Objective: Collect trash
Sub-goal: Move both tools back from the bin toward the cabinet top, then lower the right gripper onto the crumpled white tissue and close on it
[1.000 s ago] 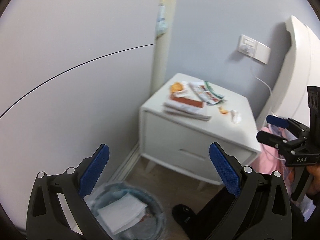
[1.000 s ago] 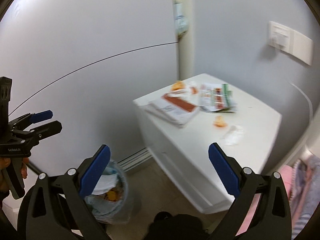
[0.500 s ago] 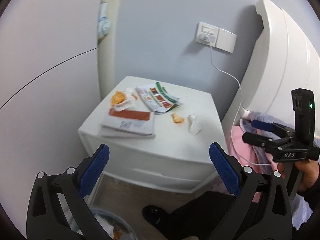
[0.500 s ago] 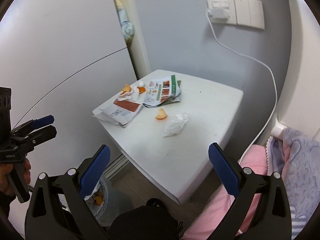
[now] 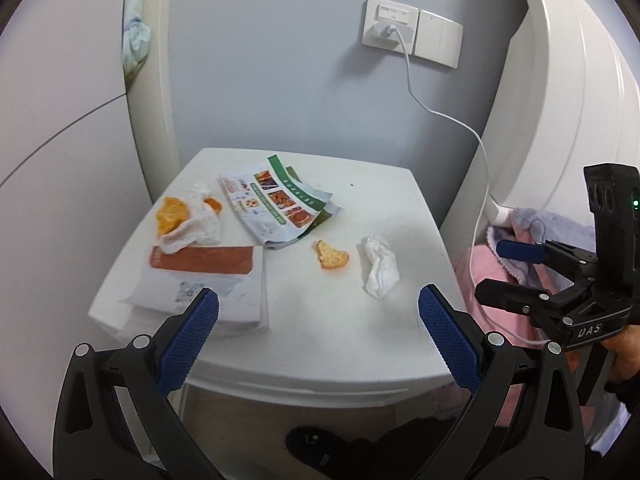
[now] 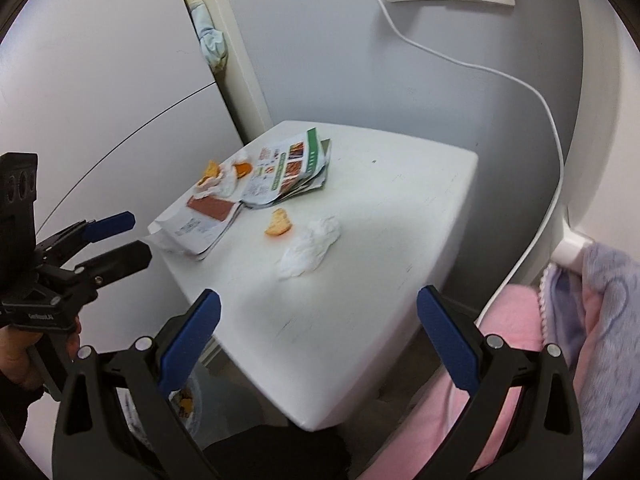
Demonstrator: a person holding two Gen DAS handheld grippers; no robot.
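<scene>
Both my left gripper and right gripper hang with fingers spread, empty; tissue, peel beside it, flyers all remain uncollected.

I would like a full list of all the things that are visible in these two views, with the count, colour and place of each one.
nightstand: 1, white, in the corner beside the bed
crumpled tissue: 1, white, right part of the nightstand top
orange peel piece: 1, orange, left of the tissue
leaflets: a small stack, white and green with food photos, back middle
paper stack: 1, white with brown band, front left
peel on tissue: 1 heap, orange on white, back left
wall socket: 1, white, on the wall
charger cable: 1, white, from the socket down to the bed
blanket: 1, pink, on the bed
trash bin: 1, partly seen, on the floor
left tool: open, empty
right tool: open, empty
</scene>
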